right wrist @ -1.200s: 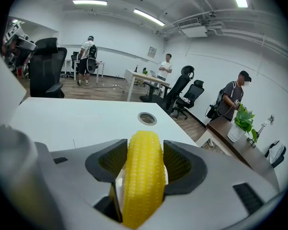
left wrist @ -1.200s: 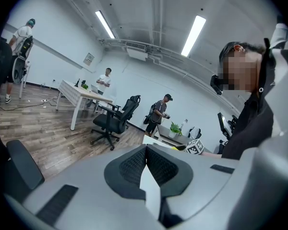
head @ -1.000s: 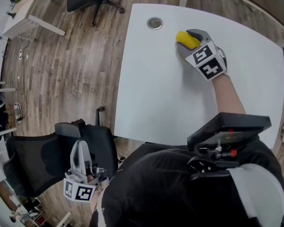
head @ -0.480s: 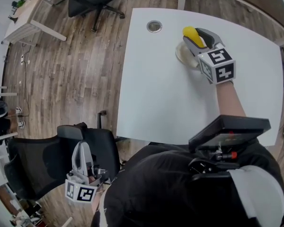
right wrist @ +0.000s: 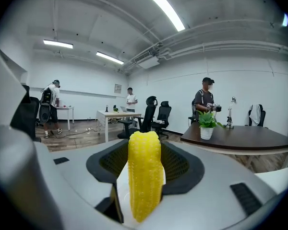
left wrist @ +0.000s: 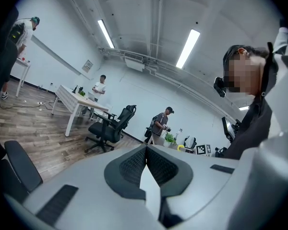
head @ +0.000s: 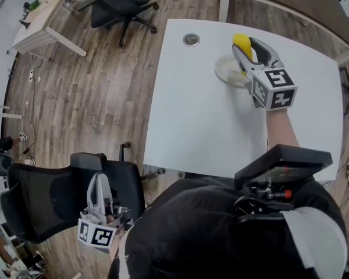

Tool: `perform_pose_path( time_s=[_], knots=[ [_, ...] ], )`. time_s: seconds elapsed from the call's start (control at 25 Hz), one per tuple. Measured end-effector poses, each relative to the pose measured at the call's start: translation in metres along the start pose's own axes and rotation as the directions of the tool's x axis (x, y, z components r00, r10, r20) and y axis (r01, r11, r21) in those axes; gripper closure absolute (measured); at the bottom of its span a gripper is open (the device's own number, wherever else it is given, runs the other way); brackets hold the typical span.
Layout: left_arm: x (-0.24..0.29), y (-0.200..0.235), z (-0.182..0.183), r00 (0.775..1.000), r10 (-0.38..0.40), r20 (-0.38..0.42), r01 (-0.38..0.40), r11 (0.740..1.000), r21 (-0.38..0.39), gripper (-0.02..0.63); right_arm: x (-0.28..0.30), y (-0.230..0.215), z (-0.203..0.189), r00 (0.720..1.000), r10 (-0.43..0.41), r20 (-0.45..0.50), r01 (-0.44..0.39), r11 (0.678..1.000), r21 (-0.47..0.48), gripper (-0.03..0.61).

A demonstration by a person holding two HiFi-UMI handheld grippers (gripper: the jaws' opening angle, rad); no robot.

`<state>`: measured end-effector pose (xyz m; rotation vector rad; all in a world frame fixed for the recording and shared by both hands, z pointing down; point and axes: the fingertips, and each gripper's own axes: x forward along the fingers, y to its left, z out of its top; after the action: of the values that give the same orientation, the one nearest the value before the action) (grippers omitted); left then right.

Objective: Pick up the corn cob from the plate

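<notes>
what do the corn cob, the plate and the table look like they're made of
Corn cob: probably a plastic or rubber replica, going by its even bright yellow, very regular moulded kernels and slight sheen.
Plate: pale cream and smooth; could be plastic or ceramic, too small to tell.
Table: flat white matte top with no grain, likely laminate or painted board.

1 corn cob (head: 241, 40), 1 plate (head: 223, 73), 2 tools (head: 248, 46) (head: 98, 183)
</notes>
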<state>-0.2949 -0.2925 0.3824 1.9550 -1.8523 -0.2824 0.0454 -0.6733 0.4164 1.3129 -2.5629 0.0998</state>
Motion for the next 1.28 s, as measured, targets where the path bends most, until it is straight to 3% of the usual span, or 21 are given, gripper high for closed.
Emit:
perform_pose_path(
  time_s=[0.64,0.88,1.0,1.28],
  knots=[
    [-0.073,-0.030,0.017,0.985,-0.134,0.104,0.131,0.991,0.036,0.600,-0.125,0.054,0.057,0.985,0.049,0.166,-0.078,0.983,0.169,0.359],
    [-0.142,-0.039,0.004,0.980,-0.165,0.109,0.162,0.986,0.038,0.600,-0.192,0.104,0.048,0.964,0.090,0.249,-0.178,0.917,0.356,0.359],
    [-0.181,-0.038,-0.002,0.978,-0.174,0.116,0.170,0.985,0.039,0.600,-0.228,0.141,0.039,0.958,0.115,0.264,-0.217,0.889,0.403,0.359],
    [-0.271,-0.048,-0.018,0.962,-0.254,0.103,0.245,0.965,0.089,0.600,-0.333,0.232,0.036,0.948,0.141,0.285,-0.251,0.881,0.401,0.359]
  ],
)
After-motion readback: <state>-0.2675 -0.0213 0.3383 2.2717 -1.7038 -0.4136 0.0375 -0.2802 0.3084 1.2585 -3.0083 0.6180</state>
